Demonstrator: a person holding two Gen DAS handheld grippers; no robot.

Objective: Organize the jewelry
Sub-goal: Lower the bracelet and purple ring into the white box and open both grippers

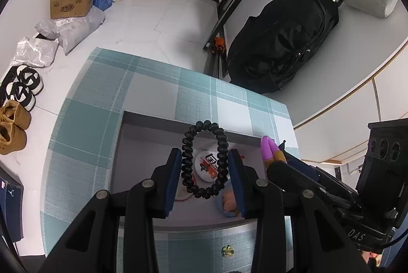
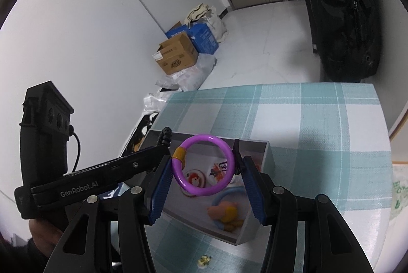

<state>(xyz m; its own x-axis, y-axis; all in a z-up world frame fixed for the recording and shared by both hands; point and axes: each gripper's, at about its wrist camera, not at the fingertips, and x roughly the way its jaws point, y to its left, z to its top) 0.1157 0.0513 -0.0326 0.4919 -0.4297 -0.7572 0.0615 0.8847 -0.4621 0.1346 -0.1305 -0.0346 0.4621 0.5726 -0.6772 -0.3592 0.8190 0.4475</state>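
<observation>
Left gripper [image 1: 204,165] pinches the black coil bracelet [image 1: 202,158]; right gripper [image 2: 206,181] clamps the purple ring [image 2: 204,165], both above the grey tray [image 2: 265,153].

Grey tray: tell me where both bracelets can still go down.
The grey tray is bare along its far wall, beyond the round badges. Its near end is crowded by the blue ring with the toy. The checked cloth alongside lies bare.

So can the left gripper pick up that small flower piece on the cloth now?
Probably not: the left gripper is shut on the black coil bracelet, and the flower piece lies outside the grey tray.
</observation>
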